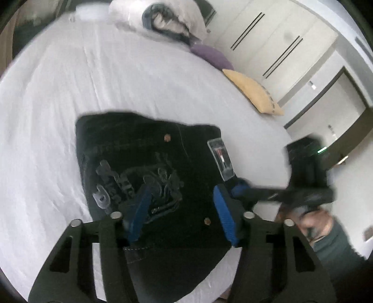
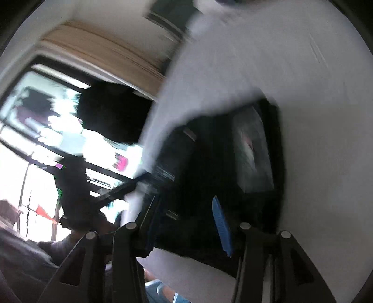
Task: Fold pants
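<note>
the black pants (image 1: 149,167) lie folded into a compact block on the white bed sheet (image 1: 70,88), with bare sheet open on the far side and to the left; the bundle's near edge runs under the left gripper (image 1: 181,212). that gripper hangs over the pants with its two blue pads spread and only cloth below them, nothing pinched. two metal rivets show on the fabric, one clear size sticker (image 1: 221,158) sits by the right edge, and a grey embroidered design covers the middle. the right gripper (image 1: 235,186) reaches in from the right, its tips over the pants' right edge beside the sticker; from its own blurred view its blue pads stand apart over the dark cloth (image 2: 209,163), and i cannot tell whether they pinch it. along the bed's far right edge lie three pillows: one white (image 1: 163,21), one purple (image 1: 212,56), one tan (image 1: 254,93). white wardrobe doors (image 1: 275,39) stand beyond.
</note>
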Demonstrator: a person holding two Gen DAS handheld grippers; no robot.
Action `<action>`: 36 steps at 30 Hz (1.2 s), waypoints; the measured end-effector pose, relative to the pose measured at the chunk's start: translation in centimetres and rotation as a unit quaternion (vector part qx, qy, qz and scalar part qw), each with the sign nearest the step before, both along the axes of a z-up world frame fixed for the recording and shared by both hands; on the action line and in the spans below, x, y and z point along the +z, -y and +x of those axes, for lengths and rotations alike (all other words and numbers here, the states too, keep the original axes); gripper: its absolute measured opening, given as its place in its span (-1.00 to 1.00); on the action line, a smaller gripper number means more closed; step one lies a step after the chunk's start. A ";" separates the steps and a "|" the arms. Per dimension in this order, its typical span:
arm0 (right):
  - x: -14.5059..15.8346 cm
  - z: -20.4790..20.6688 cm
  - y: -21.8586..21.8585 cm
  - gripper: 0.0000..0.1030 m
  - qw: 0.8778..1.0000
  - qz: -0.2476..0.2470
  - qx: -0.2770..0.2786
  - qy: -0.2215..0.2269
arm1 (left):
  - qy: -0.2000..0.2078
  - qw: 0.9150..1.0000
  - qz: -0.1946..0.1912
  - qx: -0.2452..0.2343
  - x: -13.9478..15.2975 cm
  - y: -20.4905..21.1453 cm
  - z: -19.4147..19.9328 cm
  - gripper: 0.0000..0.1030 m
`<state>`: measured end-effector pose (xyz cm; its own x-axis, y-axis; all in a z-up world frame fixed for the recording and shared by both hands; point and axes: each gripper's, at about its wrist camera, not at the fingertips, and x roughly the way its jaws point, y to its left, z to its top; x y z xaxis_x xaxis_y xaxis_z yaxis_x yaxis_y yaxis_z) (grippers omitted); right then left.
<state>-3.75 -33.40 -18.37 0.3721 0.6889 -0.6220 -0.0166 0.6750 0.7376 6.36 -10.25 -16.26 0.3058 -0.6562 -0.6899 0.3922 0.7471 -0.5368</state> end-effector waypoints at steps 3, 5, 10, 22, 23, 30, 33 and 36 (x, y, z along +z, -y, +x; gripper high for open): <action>-3.8 -0.7 2.3 -1.00 0.997 0.039 -0.049 -0.046 | -0.033 0.999 -0.040 -0.009 -1.0 -1.2 1.4 -0.37; -3.9 -1.0 2.6 -1.00 0.997 0.044 -0.055 -0.041 | -0.045 0.997 -0.064 -0.011 -1.5 -2.0 3.1 -0.48; -4.1 -0.2 2.5 -1.00 0.997 0.031 -0.050 -0.044 | -0.077 0.989 -0.126 -0.033 -2.5 -3.4 8.5 -0.71; -4.4 -0.5 3.0 -1.00 0.997 0.030 -0.058 -0.043 | -0.108 0.980 -0.165 -0.033 -7.5 -8.1 6.0 -0.93; -4.4 -0.5 3.0 -1.00 0.997 0.028 -0.059 -0.043 | -0.105 0.980 -0.166 -0.038 -7.4 -8.5 5.2 -0.93; -4.0 -0.1 2.1 -1.00 0.997 0.020 -0.065 -0.042 | -0.097 0.979 -0.160 -0.081 -7.1 -10.5 -1.2 -0.93; -4.1 -0.5 1.8 -1.00 0.997 0.016 -0.066 -0.038 | -0.087 0.982 -0.146 -0.081 -7.6 -10.6 -2.4 -0.93; -4.0 -0.3 1.6 -1.00 0.997 0.010 -0.069 -0.036 | -0.085 0.984 -0.131 -0.084 -8.4 -10.7 -2.1 -0.93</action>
